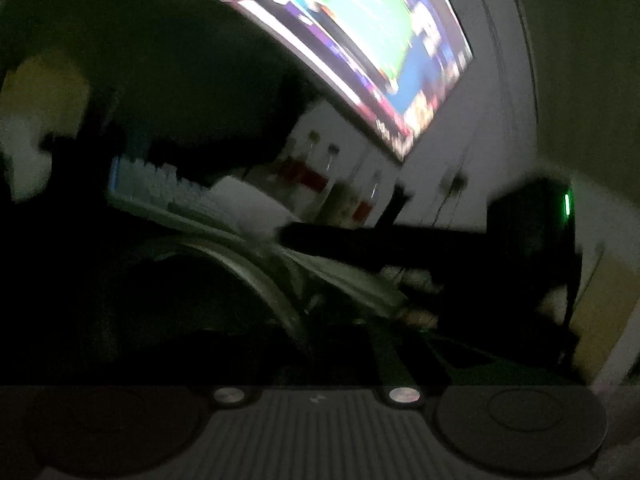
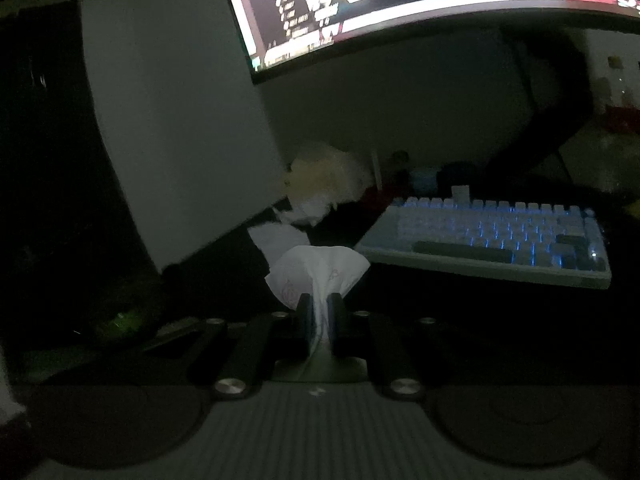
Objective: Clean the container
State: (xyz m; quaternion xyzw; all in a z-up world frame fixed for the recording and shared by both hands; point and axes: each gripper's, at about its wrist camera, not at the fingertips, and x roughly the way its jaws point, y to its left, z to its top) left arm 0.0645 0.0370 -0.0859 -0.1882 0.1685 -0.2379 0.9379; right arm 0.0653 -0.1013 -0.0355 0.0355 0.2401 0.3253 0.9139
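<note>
The room is dark and the left wrist view is blurred. A clear container shows there as a curved rim [image 1: 256, 272] that runs down into my left gripper [image 1: 320, 332], whose dark fingers look shut on it. My right gripper [image 2: 320, 308] is shut on a white tissue [image 2: 316, 272] that fans out above its fingertips. In the left wrist view the right gripper appears as a black bar [image 1: 380, 244] with a green light, and a pale tissue [image 1: 248, 208] at its tip hangs just above the container's rim.
A backlit keyboard [image 2: 488, 236] lies to the right on the desk. A lit monitor [image 2: 400, 8] hangs above. A pale box [image 2: 176, 128] stands at the left, with crumpled tissues [image 2: 320, 184] beside it. Several bottles [image 1: 320, 176] line the wall.
</note>
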